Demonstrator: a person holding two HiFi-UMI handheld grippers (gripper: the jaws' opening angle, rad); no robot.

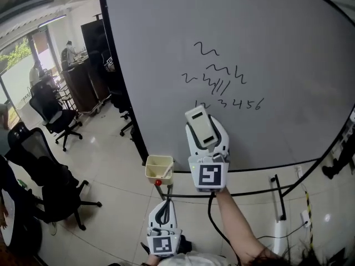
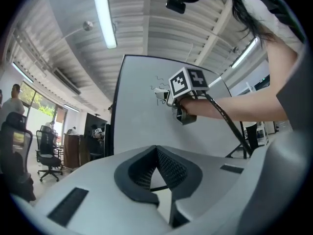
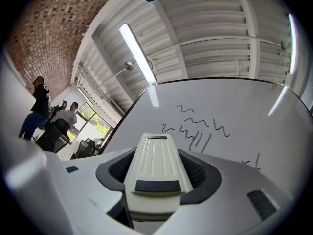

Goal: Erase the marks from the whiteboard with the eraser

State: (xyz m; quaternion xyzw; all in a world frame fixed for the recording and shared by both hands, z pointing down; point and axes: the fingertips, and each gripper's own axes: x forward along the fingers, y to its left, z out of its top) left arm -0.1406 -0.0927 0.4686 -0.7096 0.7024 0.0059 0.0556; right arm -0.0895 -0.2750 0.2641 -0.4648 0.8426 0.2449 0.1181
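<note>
Eraser [image 3: 156, 163] clamped between right gripper [image 1: 208, 140] fingers, held just below marks [image 1: 222, 79] on whiteboard [image 1: 277, 32]; contact with board unclear. Left gripper [image 1: 164, 214] fingers pressed together, empty. Risks: edge-only contact would leave streaks; hard push could twist eraser in grip.

cream eraser [image 1: 201, 126], black marks [image 1: 222, 82], pale grey whiteboard [image 1: 277, 37]
</note>
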